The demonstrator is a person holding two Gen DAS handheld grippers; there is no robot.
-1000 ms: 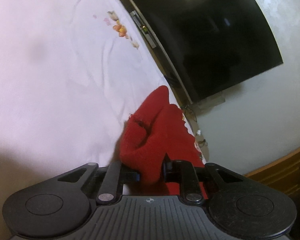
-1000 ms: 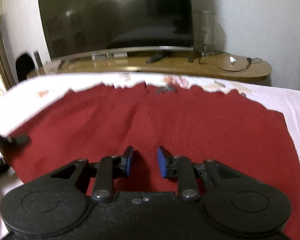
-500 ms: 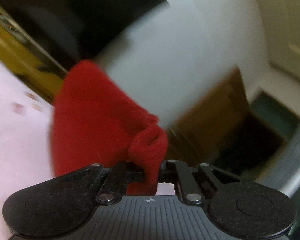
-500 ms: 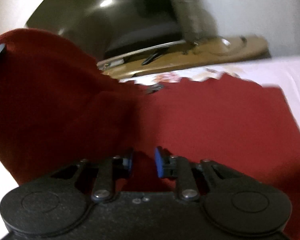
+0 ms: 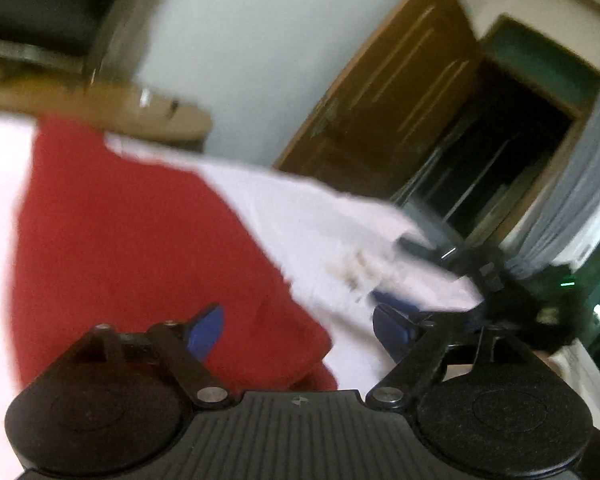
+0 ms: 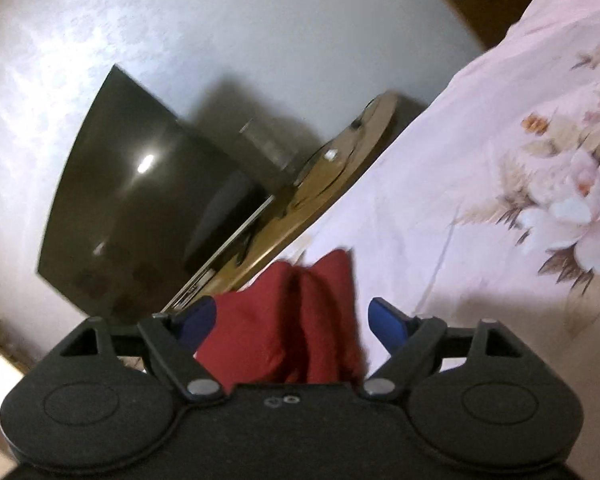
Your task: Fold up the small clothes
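Left gripper: my left gripper (image 5: 298, 326) has just been opening; its blue-padded jaws stand wide apart, and I see no pad pressing on anything.
Between the left jaws: the near corner of the red knitted cloth garment (image 5: 140, 248) lies in the gap, closer to the 9 o'clock pad; the view is blurred, so I cannot tell whether that pad brushes the cloth.
Garment, left view: it spreads flat over the pale pink bedsheet (image 5: 320, 232), running from my jaws up toward 11 o'clock, where its far edge reaches the bed's end.
Right gripper: my right gripper (image 6: 296, 324) has also just been opening; its jaws are spread wide and grip nothing.
Between the right jaws: a bunched fold of the red garment (image 6: 300, 320) sits in the gap, with a dark crease down its middle. It lies close to the 9 o'clock pad, apart from the 3 o'clock pad.
Bedsheet, right view: it carries a printed flower pattern (image 6: 572, 196) at 3 o'clock.
Beyond the bed: a dark flat television screen (image 6: 140, 200) at 10 o'clock, standing on a long wooden cabinet top (image 6: 332, 172).
Left view background: a brown wooden door (image 5: 400, 92) at 1 o'clock, open on a dark doorway.
Containers: I can make out none.
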